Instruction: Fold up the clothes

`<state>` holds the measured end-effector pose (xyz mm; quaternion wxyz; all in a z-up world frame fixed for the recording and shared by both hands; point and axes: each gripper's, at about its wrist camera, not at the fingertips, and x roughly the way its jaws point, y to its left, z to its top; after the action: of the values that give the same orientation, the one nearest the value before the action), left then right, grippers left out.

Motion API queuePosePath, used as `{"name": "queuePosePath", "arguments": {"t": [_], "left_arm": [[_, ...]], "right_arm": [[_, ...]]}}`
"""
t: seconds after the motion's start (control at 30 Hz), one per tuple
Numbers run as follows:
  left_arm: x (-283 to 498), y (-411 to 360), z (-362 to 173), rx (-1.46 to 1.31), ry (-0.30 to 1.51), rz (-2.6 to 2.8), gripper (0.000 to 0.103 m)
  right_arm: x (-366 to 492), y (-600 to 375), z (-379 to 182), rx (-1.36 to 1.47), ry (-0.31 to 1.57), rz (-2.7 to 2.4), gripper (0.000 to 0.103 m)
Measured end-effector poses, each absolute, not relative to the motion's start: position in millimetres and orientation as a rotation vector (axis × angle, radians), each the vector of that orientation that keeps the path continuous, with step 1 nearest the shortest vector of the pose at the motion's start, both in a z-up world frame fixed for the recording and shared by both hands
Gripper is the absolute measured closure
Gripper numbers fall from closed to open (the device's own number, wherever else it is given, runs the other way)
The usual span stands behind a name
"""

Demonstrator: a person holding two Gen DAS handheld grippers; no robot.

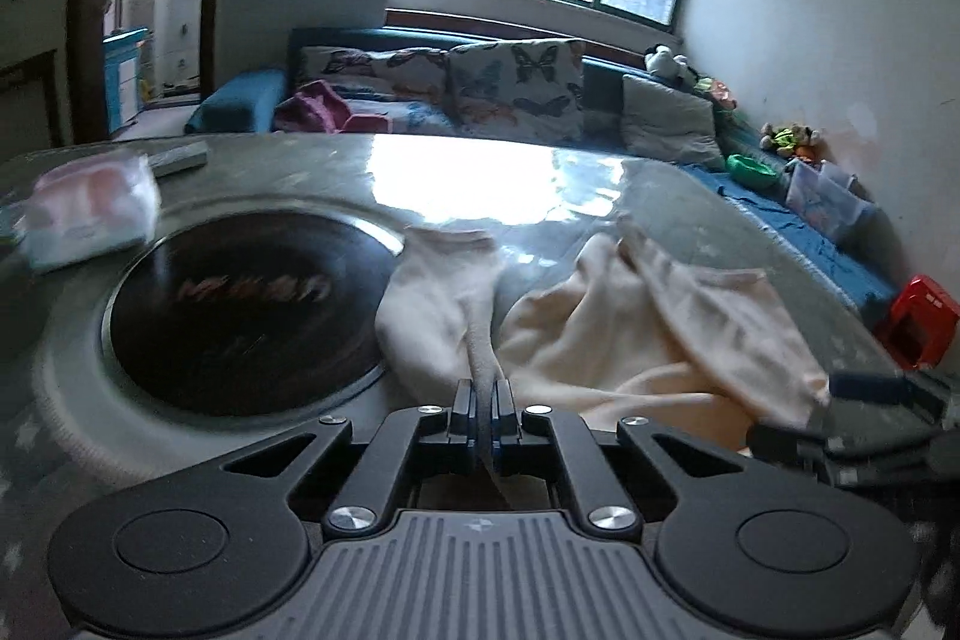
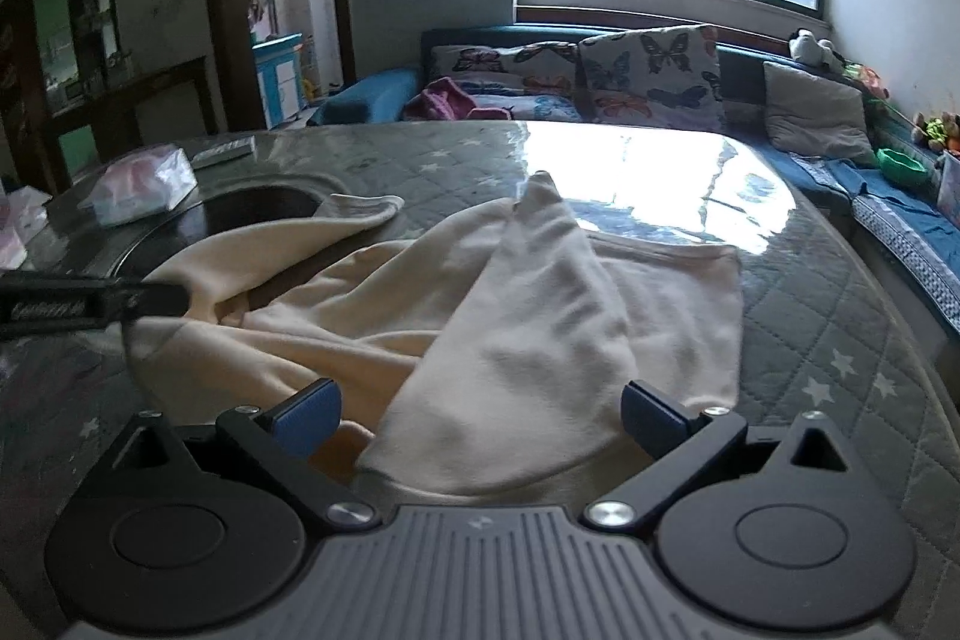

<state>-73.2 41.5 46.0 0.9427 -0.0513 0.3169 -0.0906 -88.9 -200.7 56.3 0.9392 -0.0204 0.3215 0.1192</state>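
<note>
Left gripper (image 1: 483, 397): black 2-finger tool with blue pads, jaws pressed together on a thin fold of the cream cotton garment (image 1: 606, 334), which rises out from between them.
Right gripper (image 2: 480, 415): same black build, blue pads (image 2: 309, 421) standing wide apart; a flap of the garment lies between them, but neither pad presses on it.
Garment position: it is spread in loose heaps on the round table with a grey quilted star-print cover under clear film (image 2: 840, 340), near the edge closest to the cameras.
Garment look: pale cream, soft and matte, deeply creased; 1 sleeve-like arm (image 2: 360, 211) reaches over the rim of the dark round inset plate (image 1: 240, 316) in the tabletop, and 1 flap peaks up at the middle in the right wrist view.
Cut off: the garment's near hem is covered by both gripper bodies, so its full outline cannot be made out.
Hard to make out: the reddish lettering on the dark plate is smeared by blur; the window glare washes out the far part of the tabletop.
Partly seen: in the left wrist view, the right gripper shows only as a blurred black shape at the right edge.
Also on table: soft plastic pack of white tissues (image 1: 90, 214), near the plate's far left rim.
</note>
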Motion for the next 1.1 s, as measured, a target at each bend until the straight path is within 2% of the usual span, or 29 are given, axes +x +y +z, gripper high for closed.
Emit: {"name": "queuePosePath", "arguments": {"t": [0.43, 0.5, 0.67, 0.73, 0.8, 0.83, 1.1], "left_arm": [[-126, 65, 30, -0.121, 0.728, -0.188, 0.098], [-128, 66, 28, -0.113, 0.738, -0.190, 0.094], [-127, 72, 34, -0.125, 0.736, -0.205, 0.094], [-127, 73, 40, -0.117, 0.713, -0.224, 0.089], [-125, 73, 45, -0.103, 0.690, -0.232, 0.076], [-124, 72, 48, -0.095, 0.680, -0.235, 0.073], [-98, 66, 53, -0.089, 0.661, -0.231, 0.071]], "right_arm": [[-79, -182, 54, -0.111, 0.674, 0.281, 0.013], [-74, -181, 55, -0.118, 0.672, 0.290, 0.016], [-55, -179, 58, -0.139, 0.670, 0.314, 0.023], [-44, -180, 58, -0.134, 0.674, 0.325, 0.026], [-32, -181, 59, -0.129, 0.677, 0.332, 0.032], [-27, -180, 59, -0.128, 0.679, 0.334, 0.032], [29, -185, 55, -0.114, 0.695, 0.323, 0.046]]}}
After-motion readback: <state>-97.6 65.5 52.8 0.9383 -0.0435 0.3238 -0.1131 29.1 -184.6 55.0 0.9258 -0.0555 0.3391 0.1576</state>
